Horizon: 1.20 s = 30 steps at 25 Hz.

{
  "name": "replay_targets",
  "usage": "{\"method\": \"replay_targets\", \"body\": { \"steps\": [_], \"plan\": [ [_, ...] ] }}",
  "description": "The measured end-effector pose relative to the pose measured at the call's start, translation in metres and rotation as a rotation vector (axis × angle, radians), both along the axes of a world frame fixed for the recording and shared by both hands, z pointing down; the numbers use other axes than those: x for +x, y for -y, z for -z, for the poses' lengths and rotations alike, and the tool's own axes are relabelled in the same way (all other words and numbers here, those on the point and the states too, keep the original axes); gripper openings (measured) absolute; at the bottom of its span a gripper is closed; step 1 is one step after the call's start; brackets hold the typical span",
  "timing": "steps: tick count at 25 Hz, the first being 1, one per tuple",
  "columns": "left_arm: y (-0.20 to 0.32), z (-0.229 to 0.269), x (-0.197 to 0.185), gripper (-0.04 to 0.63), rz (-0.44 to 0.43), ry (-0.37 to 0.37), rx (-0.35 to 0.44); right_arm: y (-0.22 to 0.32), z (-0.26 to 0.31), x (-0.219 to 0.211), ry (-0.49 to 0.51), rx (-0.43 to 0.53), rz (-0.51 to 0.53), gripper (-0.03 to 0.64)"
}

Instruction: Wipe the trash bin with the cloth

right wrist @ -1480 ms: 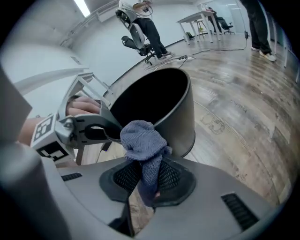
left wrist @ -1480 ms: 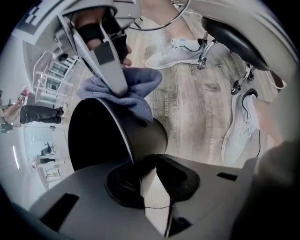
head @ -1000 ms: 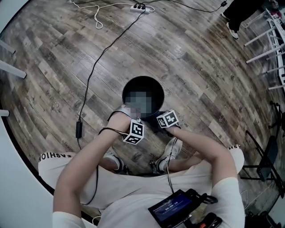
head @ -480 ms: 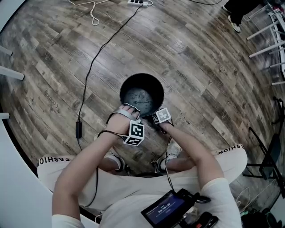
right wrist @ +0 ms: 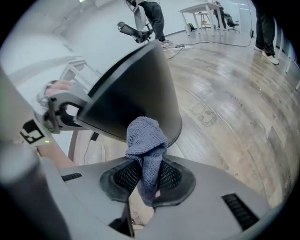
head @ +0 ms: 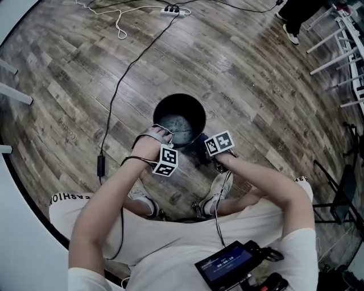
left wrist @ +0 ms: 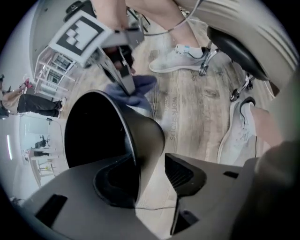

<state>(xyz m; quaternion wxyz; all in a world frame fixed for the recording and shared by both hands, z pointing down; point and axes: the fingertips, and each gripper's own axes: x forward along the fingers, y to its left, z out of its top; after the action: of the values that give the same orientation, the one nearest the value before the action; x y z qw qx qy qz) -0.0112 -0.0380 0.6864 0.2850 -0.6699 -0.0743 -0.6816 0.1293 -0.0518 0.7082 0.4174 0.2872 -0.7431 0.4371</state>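
A black round trash bin [head: 180, 118] stands on the wood floor in front of the seated person. My left gripper [head: 166, 135] is at the bin's near rim. In the left gripper view the bin's wall [left wrist: 140, 140] runs between the jaws of the left gripper [left wrist: 145, 180]; they have just been opening, and the right pad [left wrist: 183, 172] stands clear of the wall. My right gripper [right wrist: 145, 180] is shut on a folded blue-grey cloth [right wrist: 145, 140], held beside the bin's outer wall [right wrist: 136, 98]. In the head view the right gripper [head: 201, 150] sits right of the bin.
A black cable [head: 122, 79] and a power strip [head: 173, 9] lie on the floor beyond the bin. The person's shoes [head: 219, 190] rest just behind the grippers. A device [head: 224, 264] lies in the lap. White table legs [head: 335, 45] stand at the upper right.
The right gripper with the cloth has shifted a little to the right, away from the bin's rim. The left hand has stayed at the rim.
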Motion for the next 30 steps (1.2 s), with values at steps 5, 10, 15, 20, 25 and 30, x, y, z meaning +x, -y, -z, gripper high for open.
{"method": "replay_targets", "body": {
  "steps": [5, 10, 15, 20, 25, 30],
  "plan": [
    [0.002, -0.002, -0.007, 0.097, -0.045, 0.059, 0.087, -0.018, 0.074, -0.021, 0.097, 0.026, 0.029, 0.077],
    [-0.010, -0.002, 0.005, 0.081, -0.046, 0.059, 0.069, -0.015, 0.079, -0.031, 0.106, 0.057, 0.043, 0.077],
    [-0.011, -0.002, 0.006, 0.081, -0.070, 0.047, 0.064, -0.003, 0.053, -0.028, 0.068, 0.055, 0.052, 0.077],
    [-0.013, -0.004, 0.007, 0.079, -0.081, 0.052, 0.054, -0.001, 0.014, -0.022, 0.042, 0.049, 0.087, 0.077],
    [-0.011, -0.004, 0.009, 0.080, -0.084, 0.048, 0.057, 0.004, -0.041, -0.017, 0.043, 0.066, 0.057, 0.077],
    [-0.011, -0.004, 0.009, 0.080, -0.086, 0.046, 0.050, 0.006, -0.100, -0.016, 0.022, 0.086, 0.009, 0.077]
  ]
}}
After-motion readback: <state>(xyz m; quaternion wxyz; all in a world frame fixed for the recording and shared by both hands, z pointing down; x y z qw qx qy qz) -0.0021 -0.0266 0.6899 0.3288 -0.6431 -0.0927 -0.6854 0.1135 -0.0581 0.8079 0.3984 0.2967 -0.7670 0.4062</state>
